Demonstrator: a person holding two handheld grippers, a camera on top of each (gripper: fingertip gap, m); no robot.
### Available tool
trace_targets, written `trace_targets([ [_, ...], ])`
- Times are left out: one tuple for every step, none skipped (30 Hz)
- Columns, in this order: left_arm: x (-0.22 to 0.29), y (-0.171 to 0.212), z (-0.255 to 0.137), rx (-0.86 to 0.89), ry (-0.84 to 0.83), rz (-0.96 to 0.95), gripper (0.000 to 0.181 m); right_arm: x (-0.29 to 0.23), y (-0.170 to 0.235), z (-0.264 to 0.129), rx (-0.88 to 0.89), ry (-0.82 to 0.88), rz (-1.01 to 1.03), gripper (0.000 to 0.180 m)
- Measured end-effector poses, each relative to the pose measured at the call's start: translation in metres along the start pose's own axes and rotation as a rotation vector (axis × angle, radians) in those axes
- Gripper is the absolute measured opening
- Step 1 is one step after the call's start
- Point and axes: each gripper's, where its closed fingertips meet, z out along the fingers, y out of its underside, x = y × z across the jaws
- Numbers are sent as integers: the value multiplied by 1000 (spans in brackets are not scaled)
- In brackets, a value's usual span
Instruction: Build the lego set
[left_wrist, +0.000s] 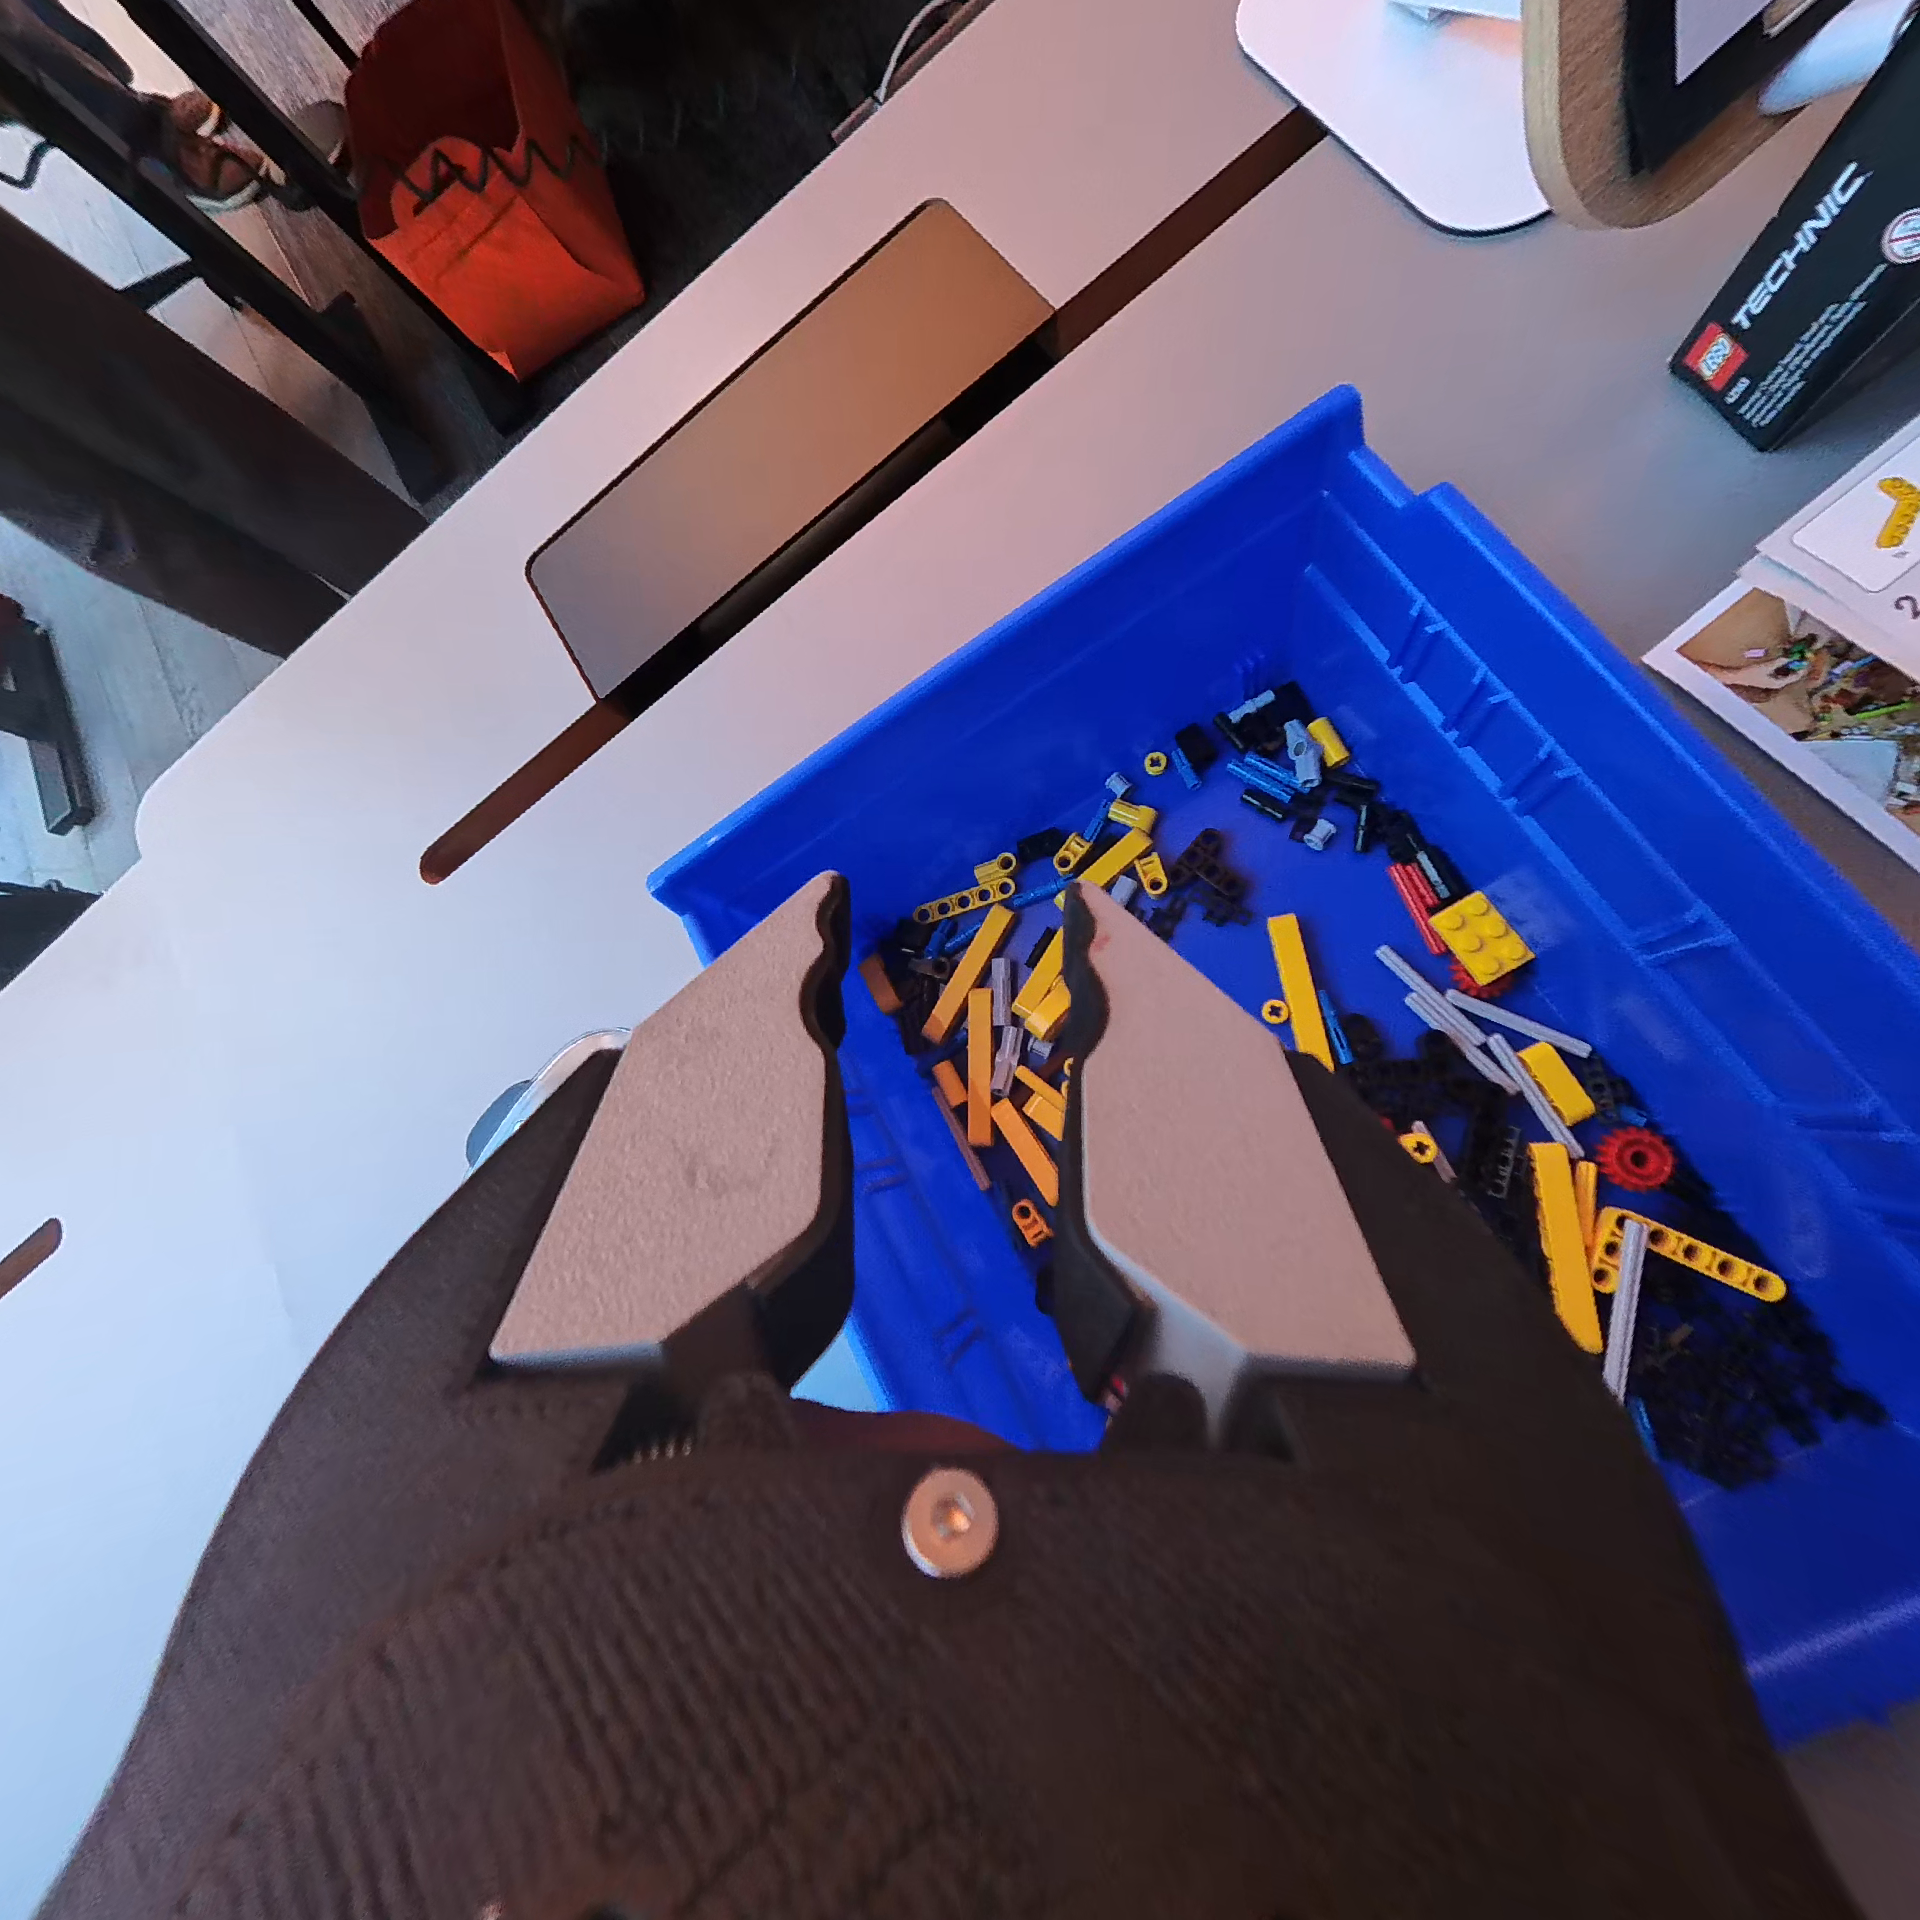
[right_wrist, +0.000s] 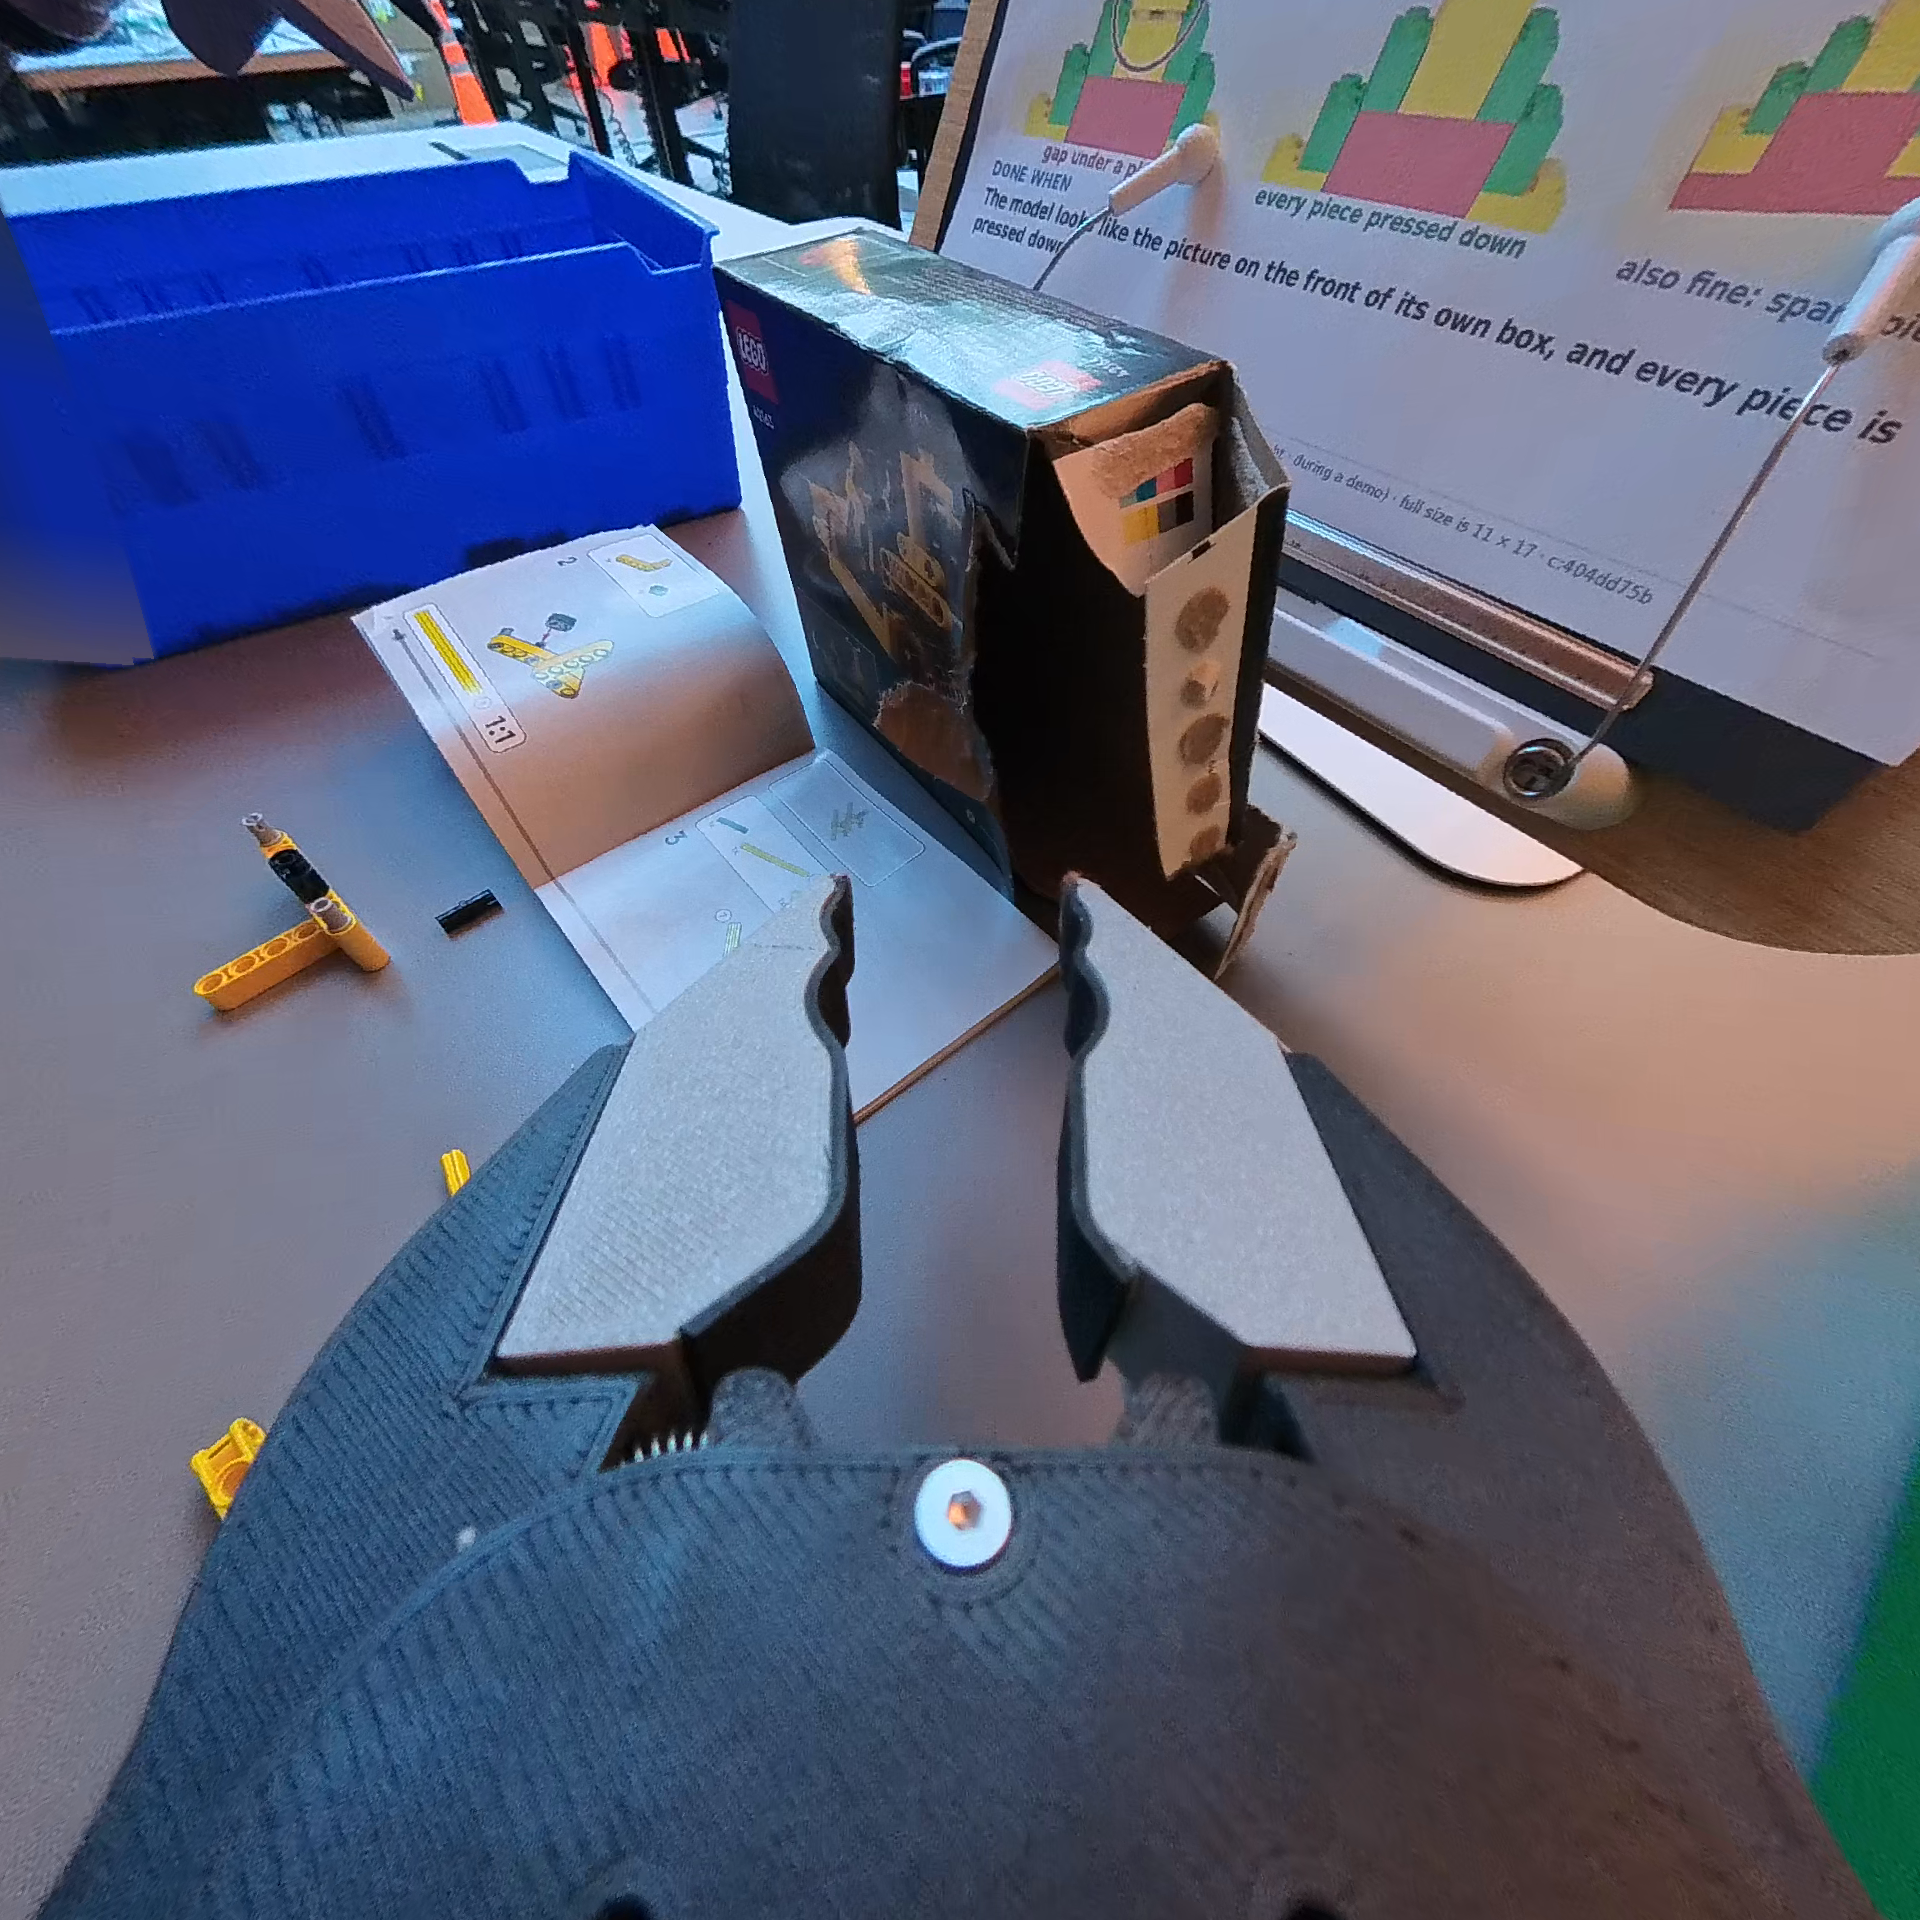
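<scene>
A: Left tongs (left_wrist: 951, 899) spread, empty, above blue bin (left_wrist: 1039, 665) of loose pieces (left_wrist: 997, 1018); right tongs (right_wrist: 951, 899) spread, empty, over bench (right_wrist: 1455, 1091)

B: Pieces likely light, stiff, slick; pinch beams across flat sides

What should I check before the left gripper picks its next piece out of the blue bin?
1. Left gripper open and empty: ok, fingers apart, nothing between them.
2. Left gripper over the blue bin: ok, tips above the loose yellow beams.
3. One piece isolated for a clean grasp: not ok, the beams lie in a heap.
4. Right gripper free: ok, open, empty, above the table.
5. Instruction booklet open and visible: ok, flat beside the set box.
6. Partial assembly within reach of the right gripper: cannot tell; it lies on the table left of the booklet.
</scene>
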Motion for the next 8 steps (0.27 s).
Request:
trace_targets([
  [0, 0, 0, -1, 1, 0, 39, 0, 0, 0, 0, 0, 0, 37],
  [0, 0, 0, -2, 1, 0, 39, 0, 0, 0, 0, 0, -1, 37],
  [0, 0, 1, -3, 0, 0, 39, 0, 0, 0, 0, -1, 0, 37],
  [0, 1, 1, -4, 0, 0, 39, 0, 0, 0, -1, -1, 0, 37],
  [0, 1, 1, -5, 1, 0, 39, 0, 0, 0, -1, -1, -1, 37],
  [0, 1, 1, -5, 1, 1, 39, 0, 0, 0, -2, -1, -1, 37],
  [1, 0, 1, -3, 1, 2, 39, 0, 0, 0, -2, -1, -1, 37],
  [1, 0, 1, -3, 0, 2, 39, 0, 0, 0, -2, -1, -1, 37],
])
